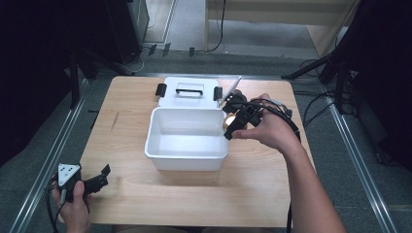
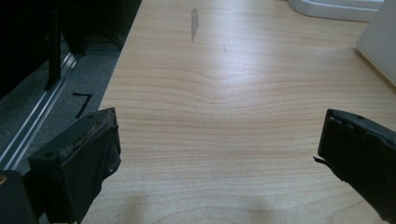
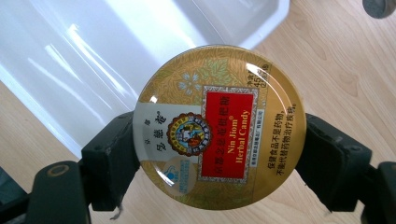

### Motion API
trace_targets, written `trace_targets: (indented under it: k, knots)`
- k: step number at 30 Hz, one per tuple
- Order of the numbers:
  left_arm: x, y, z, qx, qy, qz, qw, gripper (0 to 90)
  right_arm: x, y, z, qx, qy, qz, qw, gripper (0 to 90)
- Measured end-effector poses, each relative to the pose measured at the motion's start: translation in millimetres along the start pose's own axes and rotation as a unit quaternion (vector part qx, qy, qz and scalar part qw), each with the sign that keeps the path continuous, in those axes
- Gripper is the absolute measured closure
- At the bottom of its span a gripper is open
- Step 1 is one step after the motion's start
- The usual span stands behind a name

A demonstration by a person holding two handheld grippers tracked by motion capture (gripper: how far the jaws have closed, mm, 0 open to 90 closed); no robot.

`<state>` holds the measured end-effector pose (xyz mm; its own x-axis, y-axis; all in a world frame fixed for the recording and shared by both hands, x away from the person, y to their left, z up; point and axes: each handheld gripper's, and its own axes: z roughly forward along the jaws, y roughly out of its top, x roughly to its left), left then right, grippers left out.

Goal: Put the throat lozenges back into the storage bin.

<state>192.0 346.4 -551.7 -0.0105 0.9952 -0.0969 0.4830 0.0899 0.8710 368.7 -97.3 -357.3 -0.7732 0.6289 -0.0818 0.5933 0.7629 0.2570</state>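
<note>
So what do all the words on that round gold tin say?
"Nin Jiom Herbal Candy": on the red panel of the gold tin, held between the right gripper fingers.
Chinese characters on the red panel, the white band and along the rim: too small to read surely.
Small numbers near the tin's top edge: blurred.
White box: no writing.

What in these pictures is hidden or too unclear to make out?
- Tin: in the high view it is a small gold spot hidden by the right claw; its label reads only in the right gripper view.
- Tin's underside and contents: its lid faces the camera.
- Box: cut by the edges of the right gripper view.
- Box lid: its inner face is turned away, so unseen.
- Left claw: its body is cut off by the left gripper view's bottom edge.
</note>
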Motion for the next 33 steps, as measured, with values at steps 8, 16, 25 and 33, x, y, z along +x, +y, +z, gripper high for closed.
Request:
trace_targets:
  k: [8,16,25,33]
  knots:
    - [0.0,0.0,0.2,0.0,0.0,-0.001,1.0,0.0,8.6,13.5,4.4,0.001,0.006,-0.011,0.9999,20.4]
    - [-0.1,0.1,0.4,0.001,0.0,-0.001,1.0,0.0,15.1,22.1,9.3,0.002,0.008,-0.024,0.9997,20.4]
    - [0.3,0.1,0.6,0.001,-0.001,-0.001,1.0,0.0,24.3,32.5,19.9,0.003,0.015,-0.042,0.999,20.4]
    - [0.5,0.2,0.9,0.002,-0.002,-0.003,1.0,0.0,32.3,39.9,30.5,0.005,0.017,-0.061,0.998,20.4]
